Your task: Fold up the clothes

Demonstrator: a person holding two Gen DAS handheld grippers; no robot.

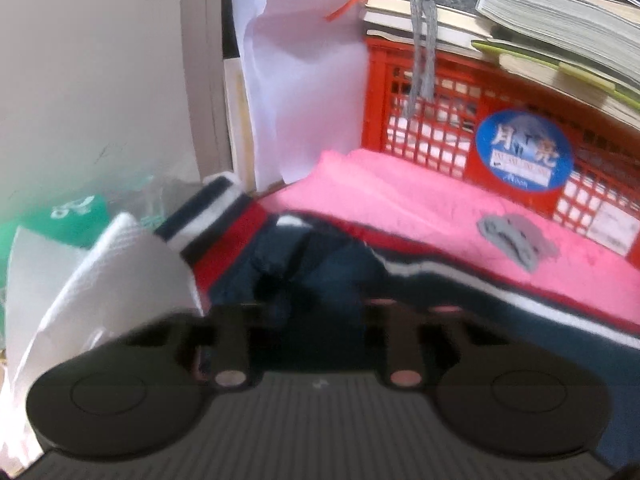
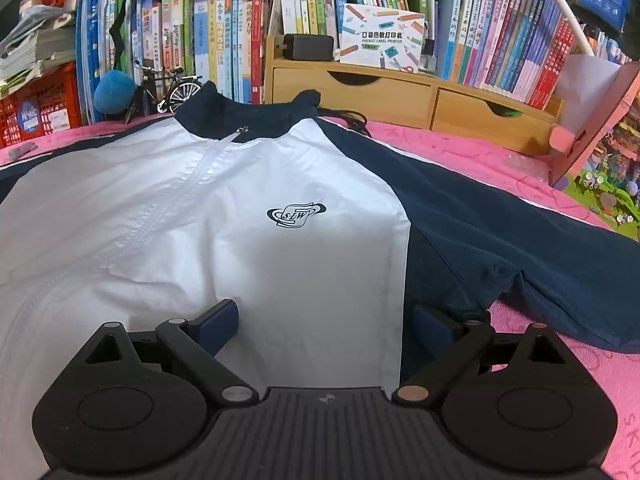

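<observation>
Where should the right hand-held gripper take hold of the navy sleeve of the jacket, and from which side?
Grip the navy sleeve at its near lower edge, close to the armpit crease. That edge lies flat on the pink cover just ahead of the open right hand-held gripper, so coming from the near side, low, probably lets one finger slide under the hem.

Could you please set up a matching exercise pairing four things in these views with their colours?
Things:
1. crate
2. cover
3. drawers
4. sleeve

Colours:
A. navy
B. red
C. pale wood
D. pink

Pairs: 1-B, 2-D, 3-C, 4-A
</observation>
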